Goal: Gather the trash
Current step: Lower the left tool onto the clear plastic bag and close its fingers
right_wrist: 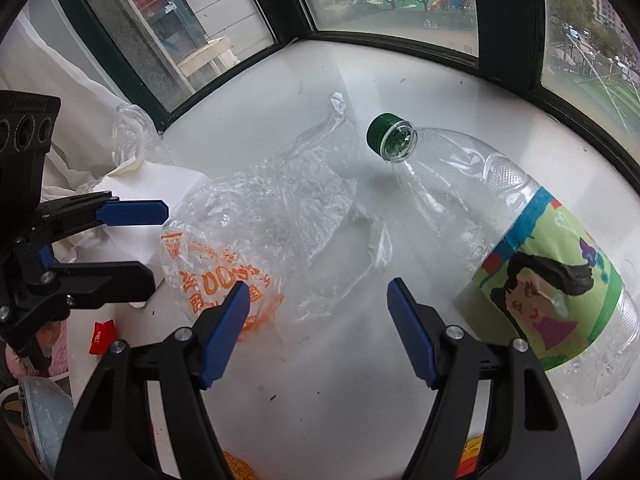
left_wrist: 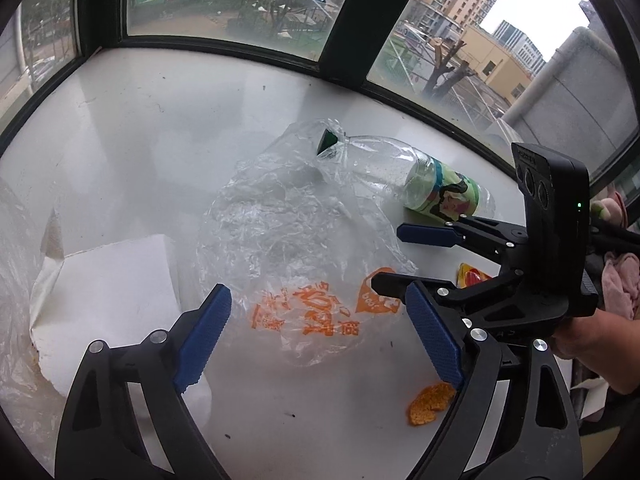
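A clear plastic bag with orange print [left_wrist: 296, 236] [right_wrist: 272, 220] lies crumpled on the white windowsill. An empty clear bottle with a green cap and a green picture label [left_wrist: 420, 176] [right_wrist: 520, 248] lies on its side beside the bag. My left gripper [left_wrist: 320, 320] is open and empty, just above the bag's printed end. My right gripper [right_wrist: 318, 304] is open and empty, near the bag's edge, with the bottle to its right. It also shows in the left wrist view [left_wrist: 388, 256], and the left gripper shows in the right wrist view [right_wrist: 158, 244].
A white foam box [left_wrist: 108, 292] [right_wrist: 132, 208] sits left of the bag. An orange crumb [left_wrist: 430, 402] and a small red and yellow wrapper [left_wrist: 472, 274] [right_wrist: 100, 334] lie near the front edge. Dark window frames [left_wrist: 224, 46] border the sill [left_wrist: 168, 120].
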A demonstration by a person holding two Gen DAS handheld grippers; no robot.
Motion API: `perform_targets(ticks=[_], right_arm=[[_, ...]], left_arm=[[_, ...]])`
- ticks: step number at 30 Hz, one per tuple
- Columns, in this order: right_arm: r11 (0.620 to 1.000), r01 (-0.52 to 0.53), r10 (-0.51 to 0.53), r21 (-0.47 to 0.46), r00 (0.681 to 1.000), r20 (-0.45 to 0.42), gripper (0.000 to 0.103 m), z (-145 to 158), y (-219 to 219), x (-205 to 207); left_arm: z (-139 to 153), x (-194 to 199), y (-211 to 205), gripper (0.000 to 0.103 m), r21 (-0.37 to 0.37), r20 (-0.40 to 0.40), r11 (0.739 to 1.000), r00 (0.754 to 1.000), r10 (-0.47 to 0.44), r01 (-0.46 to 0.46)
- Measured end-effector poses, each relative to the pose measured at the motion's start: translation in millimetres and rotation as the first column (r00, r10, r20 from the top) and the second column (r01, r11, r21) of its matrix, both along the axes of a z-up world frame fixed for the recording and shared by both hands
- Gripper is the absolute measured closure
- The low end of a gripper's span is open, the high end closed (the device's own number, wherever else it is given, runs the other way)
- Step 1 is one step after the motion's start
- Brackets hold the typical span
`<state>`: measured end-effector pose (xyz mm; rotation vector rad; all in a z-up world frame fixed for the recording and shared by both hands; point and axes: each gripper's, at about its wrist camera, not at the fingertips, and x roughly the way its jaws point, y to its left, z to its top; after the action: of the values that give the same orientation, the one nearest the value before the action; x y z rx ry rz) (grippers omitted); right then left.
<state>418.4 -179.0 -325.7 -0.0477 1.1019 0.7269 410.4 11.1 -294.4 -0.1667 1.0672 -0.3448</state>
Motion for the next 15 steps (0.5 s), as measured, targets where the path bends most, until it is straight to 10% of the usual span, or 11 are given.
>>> perform_targets(ticks=[15], right_arm=[[0.999, -0.015, 0.015, -0.034, 1.0, -0.009, 0.063, -7.0, 12.0, 6.2]], left_arm=[[-33.1, 17.1, 8.4, 0.025, 0.077, -0.087, 0.996, 0.994, 0.059, -0.053]])
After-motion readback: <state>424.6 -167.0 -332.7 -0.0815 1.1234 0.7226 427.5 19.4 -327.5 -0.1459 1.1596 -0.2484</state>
